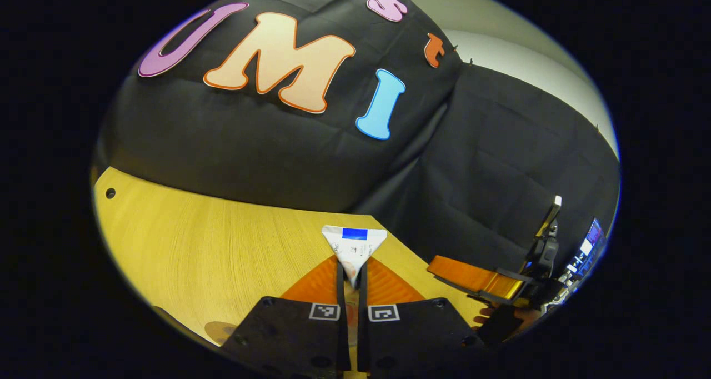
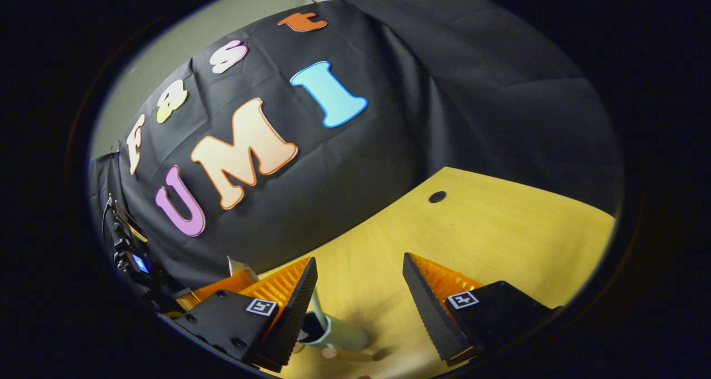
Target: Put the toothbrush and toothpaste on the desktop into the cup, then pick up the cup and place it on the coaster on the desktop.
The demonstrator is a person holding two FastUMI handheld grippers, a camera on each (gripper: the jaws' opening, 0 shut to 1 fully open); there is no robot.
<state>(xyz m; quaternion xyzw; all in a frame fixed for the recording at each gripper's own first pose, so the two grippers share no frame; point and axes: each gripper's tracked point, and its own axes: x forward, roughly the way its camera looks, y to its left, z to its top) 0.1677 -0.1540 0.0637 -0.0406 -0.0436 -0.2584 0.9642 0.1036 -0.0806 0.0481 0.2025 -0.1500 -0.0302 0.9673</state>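
I am holding the toothpaste (image 1: 354, 248) pinched in the left gripper (image 1: 351, 282), both fingers pressing the tube's flat sides so its crimped white end is sticking up past the tips, lifted off the wooden desktop (image 1: 222, 245). My right gripper (image 2: 360, 301) is hanging with its jaws spread wide and nothing between them; just beyond its left finger I am seeing the pale cup (image 2: 333, 332) on the desk, with a thin stalk rising from its mouth that I am guessing is the toothbrush, though it is too hidden to be sure. Further off in the left gripper view, the other gripper (image 1: 477, 279) is hovering to my right. To do this step well, I am planning to bring the tube over the cup's mouth, tilt it near upright, lower the tip inside the rim, and only then release. The coaster I cannot place with confidence.
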